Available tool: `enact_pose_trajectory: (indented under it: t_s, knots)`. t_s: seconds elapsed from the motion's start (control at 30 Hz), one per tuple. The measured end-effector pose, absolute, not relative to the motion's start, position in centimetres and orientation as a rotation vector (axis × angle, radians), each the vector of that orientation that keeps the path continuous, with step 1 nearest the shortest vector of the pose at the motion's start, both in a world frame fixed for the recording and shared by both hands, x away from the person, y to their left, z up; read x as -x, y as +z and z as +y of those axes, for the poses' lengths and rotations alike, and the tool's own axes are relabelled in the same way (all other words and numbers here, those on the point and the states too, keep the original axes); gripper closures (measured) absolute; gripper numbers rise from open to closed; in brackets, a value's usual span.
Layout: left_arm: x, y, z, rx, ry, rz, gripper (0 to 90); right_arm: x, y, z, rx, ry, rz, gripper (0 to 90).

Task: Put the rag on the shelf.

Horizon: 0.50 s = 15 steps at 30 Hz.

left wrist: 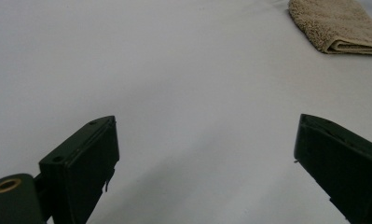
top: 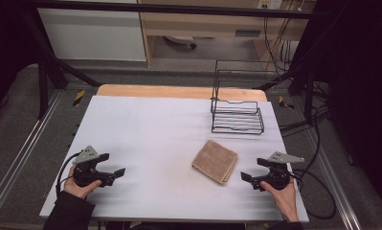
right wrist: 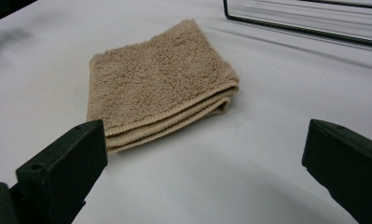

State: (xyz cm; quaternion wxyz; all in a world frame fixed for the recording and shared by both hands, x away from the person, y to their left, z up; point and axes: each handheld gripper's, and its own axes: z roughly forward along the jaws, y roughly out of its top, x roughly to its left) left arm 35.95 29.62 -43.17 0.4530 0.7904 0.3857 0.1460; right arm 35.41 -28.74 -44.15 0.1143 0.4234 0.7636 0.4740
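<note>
- The right gripper (top: 248, 178) rests low over the table (top: 150, 129) at the near right, jaws spread wide with nothing between them; in the right gripper view its two black jaws frame the folded towel (right wrist: 160, 79) just ahead.
- The left gripper (top: 117, 173) sits at the near left, jaws equally wide apart and empty, touching nothing but perhaps the table top; the towel (left wrist: 335, 25) lies well off at the far corner of the left gripper view.
- The folded towel (top: 215, 161), tan and fluffy, lies flat on the white table surface, near the right gripper and between it and the wire rack (top: 237, 117) farther back.
- The step in hand looks like a reach for the towel by the right gripper. To do it well, I would come in low and level toward the layered folded edge facing the jaws, slide one jaw under all layers, and close on the whole stack so it does not unfold when lifted.
- The rack's low front rim may catch a drooping corner, so grip near the middle of that edge.
</note>
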Motion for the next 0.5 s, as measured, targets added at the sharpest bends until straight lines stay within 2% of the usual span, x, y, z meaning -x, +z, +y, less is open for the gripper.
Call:
enact_pose_trajectory:
  t_s: [0.5]
  knots:
    - [-35.7, -43.1, 27.9, -1.964, 0.355, 0.931, 6.0, -35.3, -44.3, -28.5, -1.236, 1.366, 2.259, 0.6]
